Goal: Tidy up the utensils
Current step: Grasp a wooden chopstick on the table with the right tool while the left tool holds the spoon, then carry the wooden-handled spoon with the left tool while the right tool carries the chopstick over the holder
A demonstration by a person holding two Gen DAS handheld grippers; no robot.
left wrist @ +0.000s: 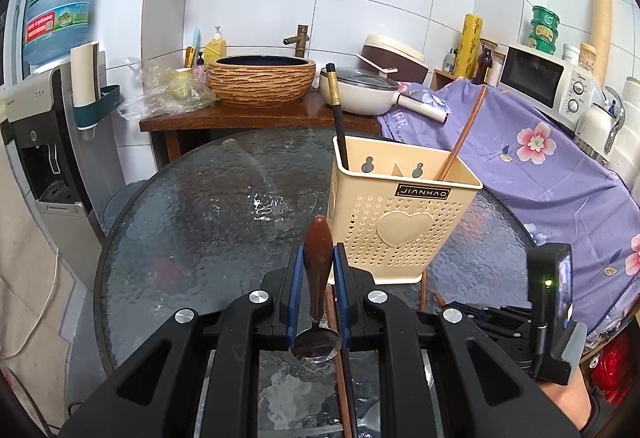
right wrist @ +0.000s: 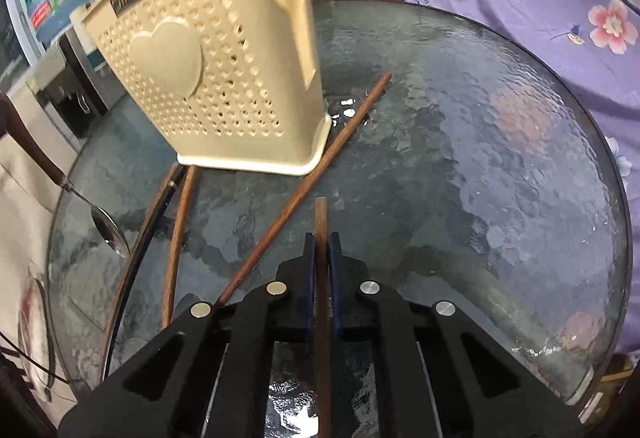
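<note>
Reading the right tool (right wrist: 322, 238) as clenched on a wooden chopstick (right wrist: 321, 222) low over the glass table (right wrist: 500, 165), I judge it light, stiff, roll-prone, best pinched mid-shaft; left tool (left wrist: 319, 258) clamps the spoon (left wrist: 318, 262) by its wooden handle near the holder (left wrist: 404, 205).

A round table (right wrist: 460, 165) with a textured glass top carries the cream perforated utensil holder (right wrist: 224, 77), which stands ahead and to the left of the right gripper (right wrist: 321, 238). 1 brown chopstick (right wrist: 304, 185) lies flat on the glass, running from just left of that gripper diagonally past the holder's near right corner. 2 more sticks, 1 brown (right wrist: 180, 238) and 1 dark (right wrist: 154, 213), lie farther left, near the table's edge.
</note>
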